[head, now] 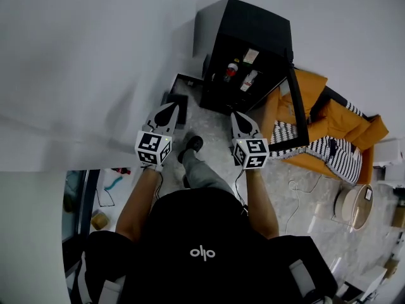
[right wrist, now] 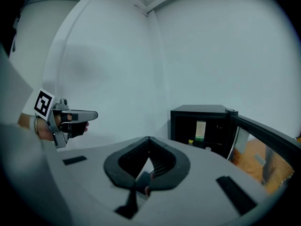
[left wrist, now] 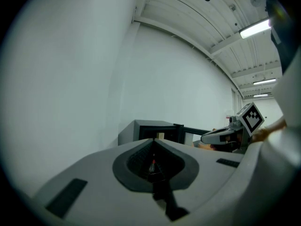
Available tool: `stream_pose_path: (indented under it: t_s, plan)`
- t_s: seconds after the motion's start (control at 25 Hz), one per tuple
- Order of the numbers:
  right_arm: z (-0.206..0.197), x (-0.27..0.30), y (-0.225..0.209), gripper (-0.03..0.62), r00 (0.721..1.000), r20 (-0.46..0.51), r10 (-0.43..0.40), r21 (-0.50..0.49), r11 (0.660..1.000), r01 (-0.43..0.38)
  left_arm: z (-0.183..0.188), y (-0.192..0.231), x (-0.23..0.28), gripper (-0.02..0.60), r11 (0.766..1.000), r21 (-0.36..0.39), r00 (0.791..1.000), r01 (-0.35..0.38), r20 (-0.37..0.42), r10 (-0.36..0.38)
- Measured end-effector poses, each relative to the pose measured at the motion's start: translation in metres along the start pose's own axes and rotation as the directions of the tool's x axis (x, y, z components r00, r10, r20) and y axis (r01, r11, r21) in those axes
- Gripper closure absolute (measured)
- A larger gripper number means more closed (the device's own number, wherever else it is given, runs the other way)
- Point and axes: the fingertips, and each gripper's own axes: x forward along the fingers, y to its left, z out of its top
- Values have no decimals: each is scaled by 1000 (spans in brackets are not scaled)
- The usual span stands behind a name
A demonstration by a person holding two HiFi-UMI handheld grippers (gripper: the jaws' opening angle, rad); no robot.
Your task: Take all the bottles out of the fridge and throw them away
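Bottles (head: 231,71), maybe two, in fridge (head: 247,18) beyond left claw (head: 173,106) and right claw (head: 236,115), both closed, empty.

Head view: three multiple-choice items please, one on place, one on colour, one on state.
1. The fridge stands: A) on the floor ahead of the left gripper and right gripper; B) on a counter; C) on a table.
2. The fridge is: A) white; B) orange; C) black.
3. The fridge door is: A) shut; B) open; C) missing.
Answers: 1 A, it sits on the floor beyond both grippers; 2 C, its casing is black; 3 B, the door swings out, its inside showing.
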Motion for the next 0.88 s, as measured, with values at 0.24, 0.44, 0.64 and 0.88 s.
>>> stream_pose_path:
  t_s: [0.24, 0.44, 0.64, 0.88]
  plan:
    - [7, 45, -33, 591, 999, 1, -42, 27, 999, 42, 8, 24, 46, 575, 1000, 13, 1000, 24, -10, -24]
    - [14, 84, -71, 591, 995, 5, -100, 53, 994, 100, 5, 32, 103, 575, 994, 26, 994, 103, -46, -101]
    - [18, 122, -117, 591, 986, -1, -166, 95, 982, 166, 1, 29, 172, 575, 977, 42, 975, 209, -84, -205]
    - [17, 162, -174, 591, 967, -9, -255, 139, 957, 254, -7, 12, 248, 575, 934, 68, 931, 350, -139, -339]
